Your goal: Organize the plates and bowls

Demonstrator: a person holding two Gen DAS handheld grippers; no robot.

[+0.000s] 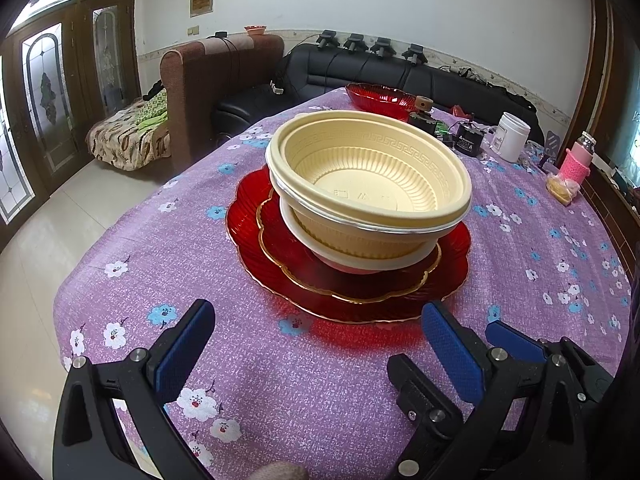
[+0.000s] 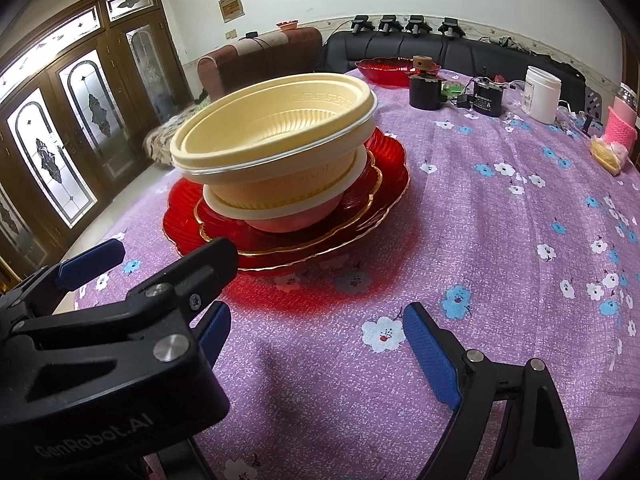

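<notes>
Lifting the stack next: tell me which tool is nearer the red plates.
Left. The left tool sits at the near rim of the red plates; the right tool is further back.

White walls (image 1: 360, 12), stained-glass wooden doors (image 1: 44, 92), black sofa (image 1: 360, 76), tiled floor (image 1: 48, 240)

"GenRobot.AI" stands in raised letters (seen upside down) on the black body of the left tongs (image 2: 168, 280); other labels are too small.

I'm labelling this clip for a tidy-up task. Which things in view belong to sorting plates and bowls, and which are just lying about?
Job: cream bowls, nested; white bowl beneath; stacked red plates; red dish at the far edge.

Lying about: white jar, black box, pink-sleeved bottle, black container.
</notes>
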